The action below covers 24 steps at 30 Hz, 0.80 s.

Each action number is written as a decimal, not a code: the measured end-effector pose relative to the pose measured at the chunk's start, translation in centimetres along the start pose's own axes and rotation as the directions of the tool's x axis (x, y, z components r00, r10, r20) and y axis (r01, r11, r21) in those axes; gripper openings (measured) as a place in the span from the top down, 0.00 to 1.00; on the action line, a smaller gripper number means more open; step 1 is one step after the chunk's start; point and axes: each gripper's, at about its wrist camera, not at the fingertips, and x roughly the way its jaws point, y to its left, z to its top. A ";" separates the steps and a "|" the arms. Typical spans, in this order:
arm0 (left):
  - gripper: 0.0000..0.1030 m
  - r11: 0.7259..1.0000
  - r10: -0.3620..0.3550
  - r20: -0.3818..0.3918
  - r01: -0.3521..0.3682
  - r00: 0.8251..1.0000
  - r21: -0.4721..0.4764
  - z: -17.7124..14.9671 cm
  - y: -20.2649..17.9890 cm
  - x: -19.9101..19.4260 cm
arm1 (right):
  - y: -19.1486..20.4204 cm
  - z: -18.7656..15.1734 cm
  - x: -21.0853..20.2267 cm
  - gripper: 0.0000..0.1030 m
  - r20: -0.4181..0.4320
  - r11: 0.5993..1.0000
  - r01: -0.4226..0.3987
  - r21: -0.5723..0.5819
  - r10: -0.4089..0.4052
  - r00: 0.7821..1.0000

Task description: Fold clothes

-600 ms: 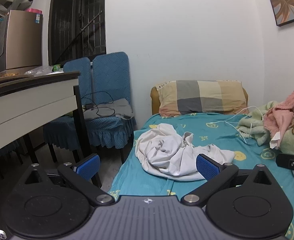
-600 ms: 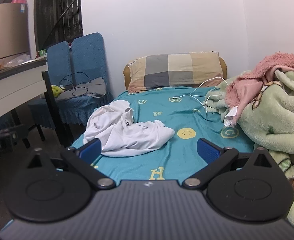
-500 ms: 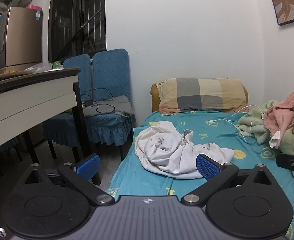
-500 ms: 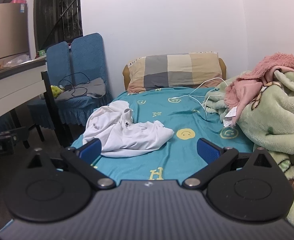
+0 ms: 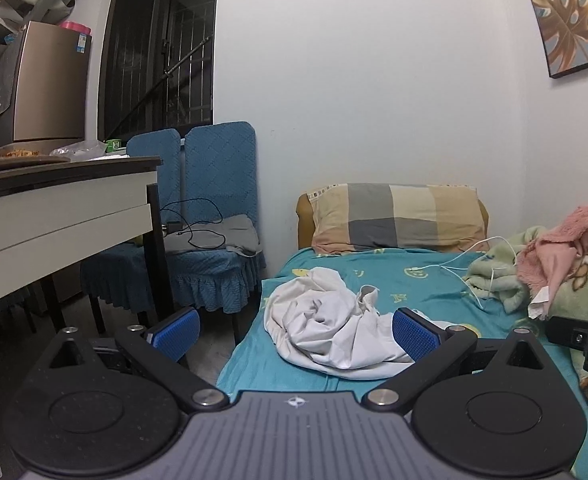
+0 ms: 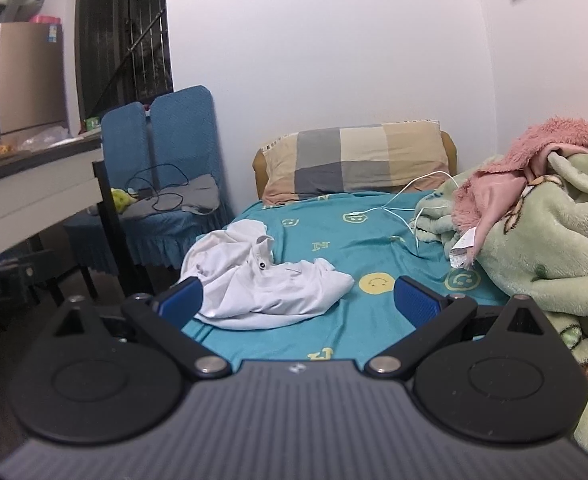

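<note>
A crumpled white shirt lay near the left edge of the teal smiley-print bedsheet, short of the checked pillow, while the left gripper and right gripper hovered wide open, holding nothing.

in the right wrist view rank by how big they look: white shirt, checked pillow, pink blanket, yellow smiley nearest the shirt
1. checked pillow and white shirt: look about alike, and the shirt is nearer, so no ranking between them.
2. pink blanket.
3. yellow smiley, clearly smallest.
</note>
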 end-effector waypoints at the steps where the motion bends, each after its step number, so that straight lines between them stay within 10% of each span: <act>1: 0.00 1.000 -0.008 0.001 0.008 1.000 -0.009 -0.4 0.6 0.3 | 0.1 -0.2 0.1 0.00 0.003 1.000 0.004 -0.006 -0.004 1.000; 24: 0.00 0.997 -0.061 -0.036 0.060 0.997 -0.044 -2.1 2.6 3.5 | 0.3 -0.9 0.6 0.01 0.001 1.000 -0.001 0.018 0.001 1.000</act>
